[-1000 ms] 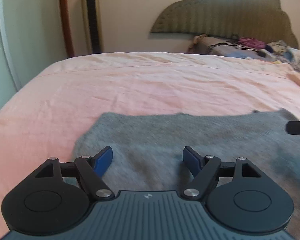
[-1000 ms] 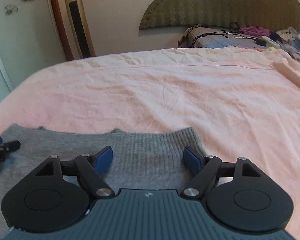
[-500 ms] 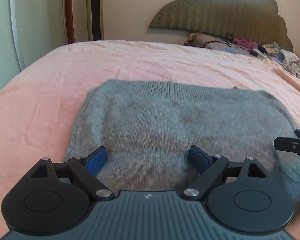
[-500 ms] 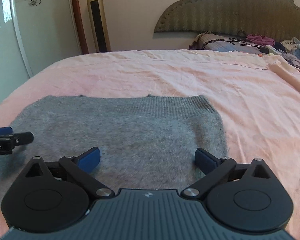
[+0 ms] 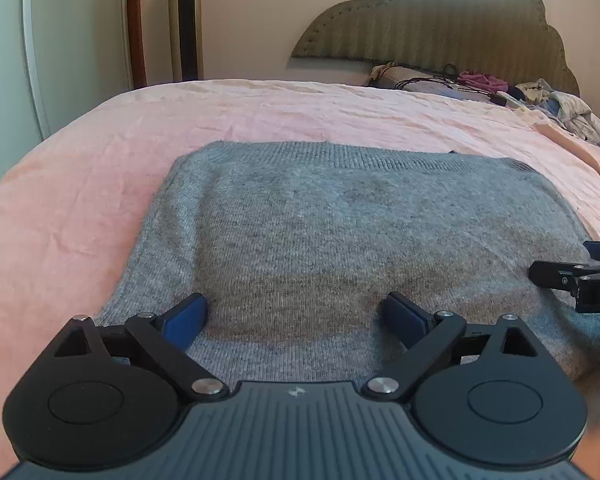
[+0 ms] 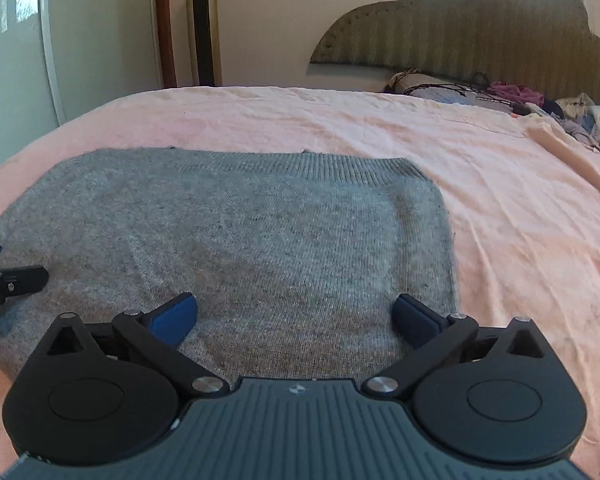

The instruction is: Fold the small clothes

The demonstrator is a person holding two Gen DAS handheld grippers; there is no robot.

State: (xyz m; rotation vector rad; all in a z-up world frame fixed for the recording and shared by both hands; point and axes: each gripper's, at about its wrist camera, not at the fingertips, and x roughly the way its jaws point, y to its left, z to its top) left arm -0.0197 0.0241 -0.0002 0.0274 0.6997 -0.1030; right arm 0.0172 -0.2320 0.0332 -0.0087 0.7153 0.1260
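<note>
A grey knitted garment (image 5: pixel 340 232) lies folded flat on the pink bed sheet (image 5: pixel 80 184), its ribbed hem at the far edge. It also shows in the right wrist view (image 6: pixel 240 240). My left gripper (image 5: pixel 296 316) is open and empty over the garment's near left part. My right gripper (image 6: pixel 296 316) is open and empty over the near right part. Each gripper's tip shows in the other's view: the right gripper (image 5: pixel 572 276) and the left gripper (image 6: pixel 8 280). The garment's near edge is hidden under the gripper bodies.
A padded headboard (image 5: pixel 440 20) and a pile of clothes and cables (image 5: pixel 540 100) are at the far right. A tall gold tower fan (image 5: pixel 186 20) stands by the wall. A fold of pink sheet (image 6: pixel 572 168) lies to the right.
Both grippers have drawn back toward me and risen, so more of the garment shows. Their jaws have opened a little wider. The garment lies still.
</note>
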